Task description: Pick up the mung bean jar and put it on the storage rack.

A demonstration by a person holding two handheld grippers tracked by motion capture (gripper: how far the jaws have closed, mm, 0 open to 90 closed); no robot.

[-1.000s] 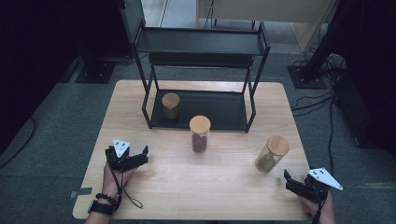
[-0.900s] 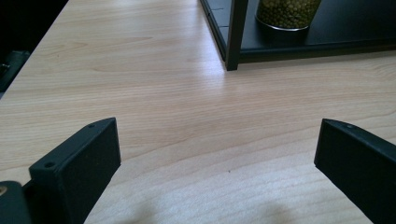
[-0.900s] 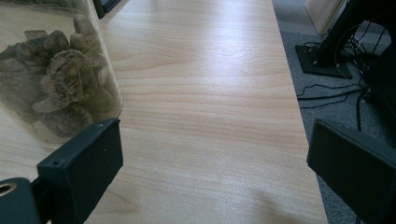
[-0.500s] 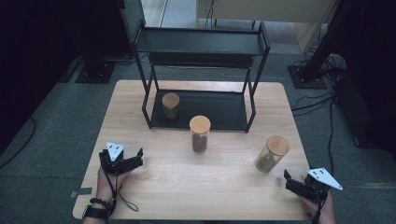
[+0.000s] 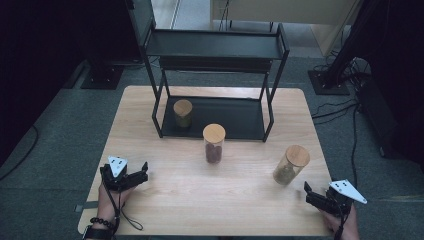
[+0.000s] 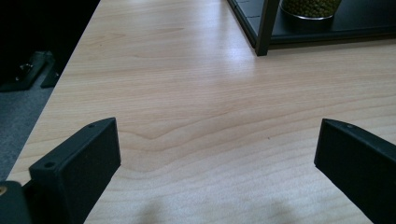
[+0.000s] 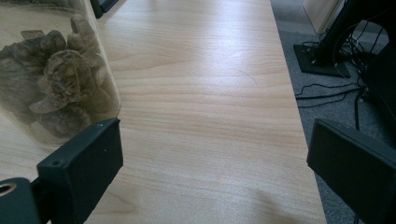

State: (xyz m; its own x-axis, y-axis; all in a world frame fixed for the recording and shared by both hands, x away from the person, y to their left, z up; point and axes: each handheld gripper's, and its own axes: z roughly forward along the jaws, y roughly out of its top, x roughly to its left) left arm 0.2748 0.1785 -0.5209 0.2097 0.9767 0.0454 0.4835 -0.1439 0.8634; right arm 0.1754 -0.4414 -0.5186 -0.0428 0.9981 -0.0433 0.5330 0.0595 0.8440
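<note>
Glass jar (image 7: pixel 51 88) stands just left of the right gripper's (image 7: pixel 210 158) spread fingers (image 7: pixel 84 158).

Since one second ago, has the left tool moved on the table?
Yes. In the high view the left tool has slid toward the table's near-left corner, away from the middle jar, which stands where it was. Its jaws are open, holding nothing.

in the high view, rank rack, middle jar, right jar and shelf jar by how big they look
1. rack
2. middle jar and right jar: about alike
3. shelf jar: looks smallest, but stands farther from the camera
</note>
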